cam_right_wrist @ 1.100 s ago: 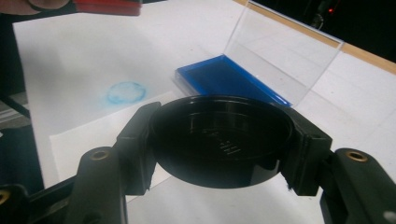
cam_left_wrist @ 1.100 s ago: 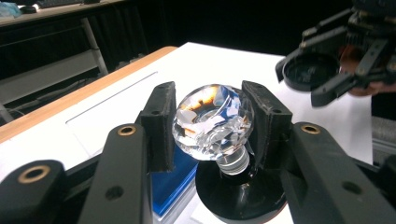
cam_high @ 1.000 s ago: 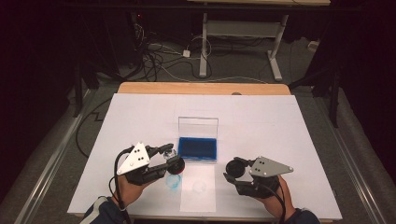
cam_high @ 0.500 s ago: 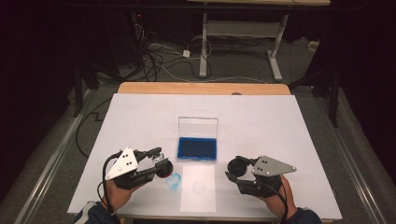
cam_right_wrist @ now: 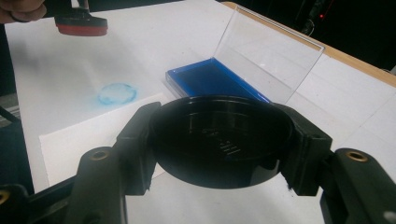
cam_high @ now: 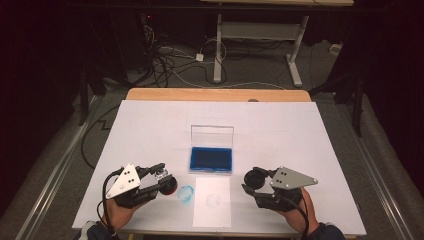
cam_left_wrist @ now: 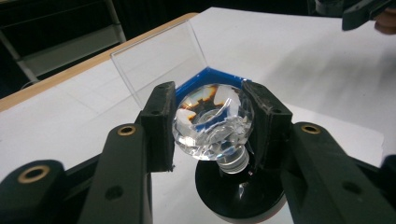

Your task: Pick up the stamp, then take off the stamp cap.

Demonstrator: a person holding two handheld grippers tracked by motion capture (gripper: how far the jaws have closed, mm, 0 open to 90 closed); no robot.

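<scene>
White covering is spread over the bench (cam_high: 150, 125), and a dark floor with cables is seen behind it. Near the middle of the bench, a blue ink pad (cam_high: 210, 159) is set in a clear case, and the clear lid (cam_high: 212, 135) is stood up at its far side. A sheet of white paper (cam_high: 212, 202) is laid just in front of the ink pad, with a faint round print on it. A blue round mark (cam_high: 185, 194) is seen on the white covering just left of the paper.

The left tool (cam_high: 162, 181) is held low at the front left of the bench, close to the blue mark. Its jaws are clamped on a stamp (cam_left_wrist: 212, 123). The clear, ball-shaped knob of the stamp is squeezed between the two black pads (cam_left_wrist: 159, 123), and the black round base with a red edge is seen under it. In the right gripper view, the stamp (cam_right_wrist: 80, 23) is seen lifted off the bench.

The right tool (cam_high: 251, 182) is held at the front right of the bench, just right of the paper. Its jaws are clamped on a black round cap (cam_right_wrist: 219, 135), which is gripped by its rim on both sides. The hollow side of the cap is turned up towards the camera.
</scene>
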